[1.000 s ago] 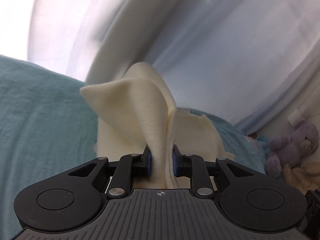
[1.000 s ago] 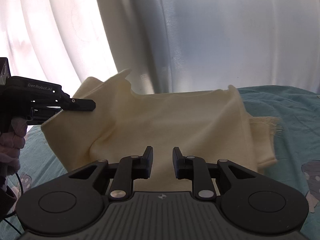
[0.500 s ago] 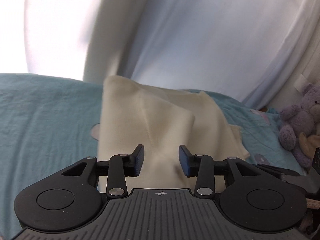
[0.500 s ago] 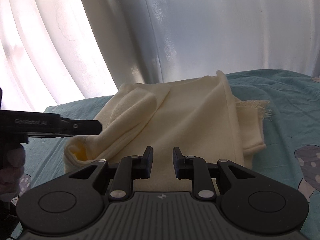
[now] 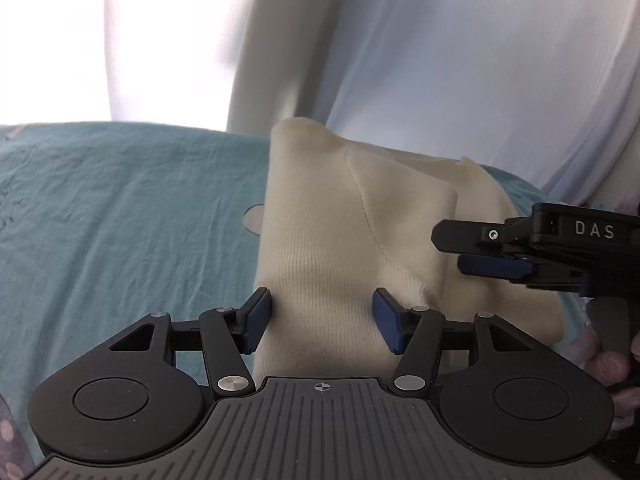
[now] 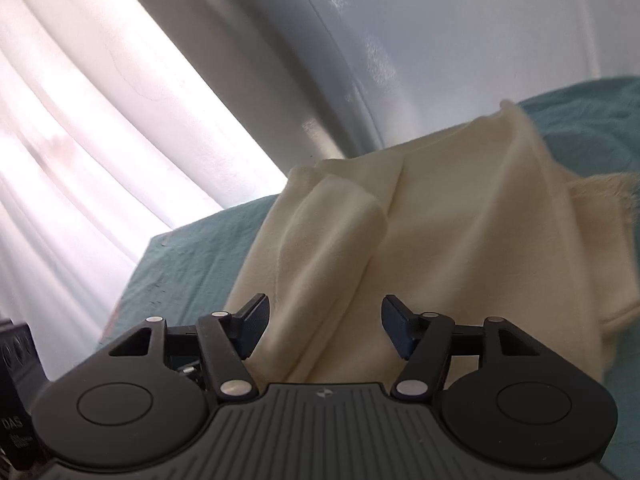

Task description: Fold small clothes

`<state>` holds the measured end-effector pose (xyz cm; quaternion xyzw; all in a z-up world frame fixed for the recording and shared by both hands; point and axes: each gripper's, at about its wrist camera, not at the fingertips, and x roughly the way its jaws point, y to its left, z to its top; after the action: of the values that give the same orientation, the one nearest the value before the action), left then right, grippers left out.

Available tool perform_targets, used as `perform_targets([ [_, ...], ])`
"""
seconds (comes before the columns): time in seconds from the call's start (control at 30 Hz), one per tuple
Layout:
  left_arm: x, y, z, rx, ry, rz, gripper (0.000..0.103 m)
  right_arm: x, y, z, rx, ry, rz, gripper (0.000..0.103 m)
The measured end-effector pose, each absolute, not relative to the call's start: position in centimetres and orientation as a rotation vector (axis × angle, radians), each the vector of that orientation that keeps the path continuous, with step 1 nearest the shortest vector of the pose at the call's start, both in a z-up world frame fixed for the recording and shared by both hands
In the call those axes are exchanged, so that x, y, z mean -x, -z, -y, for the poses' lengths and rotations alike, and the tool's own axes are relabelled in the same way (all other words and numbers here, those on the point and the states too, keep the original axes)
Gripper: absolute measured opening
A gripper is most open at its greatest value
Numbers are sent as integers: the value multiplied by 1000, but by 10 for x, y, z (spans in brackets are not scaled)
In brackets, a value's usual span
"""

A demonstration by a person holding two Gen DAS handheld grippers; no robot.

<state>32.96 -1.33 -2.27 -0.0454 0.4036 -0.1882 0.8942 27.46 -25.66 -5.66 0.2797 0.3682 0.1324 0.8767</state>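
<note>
Both tools, left tool (image 5: 322, 326) and right tool (image 6: 324, 330), have just been opening and now stand apart off the cream knit garment (image 5: 352, 248) on the teal bedsheet (image 5: 120, 220), so I'd smooth that lumpy fold at frame centre flat before regrabbing.

A teal cotton bedsheet (image 5: 120, 220) with creases and grey printed patches covers the bed, and behind it hang pale white curtains (image 6: 120, 120) in long folds, brightly backlit on the left side
</note>
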Motion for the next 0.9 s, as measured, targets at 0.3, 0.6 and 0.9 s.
perform_targets([
  [0.3, -324, 29, 0, 105, 414, -881, 65, -303, 73, 249, -675, -305, -828, 48],
  [0.6, -326, 40, 7, 112, 409, -912, 69, -322, 82, 248, -796, -341, -846, 53],
  [0.9, -309, 35, 11, 56, 447, -911, 79, -323, 68, 225, -567, -313, -808, 19],
])
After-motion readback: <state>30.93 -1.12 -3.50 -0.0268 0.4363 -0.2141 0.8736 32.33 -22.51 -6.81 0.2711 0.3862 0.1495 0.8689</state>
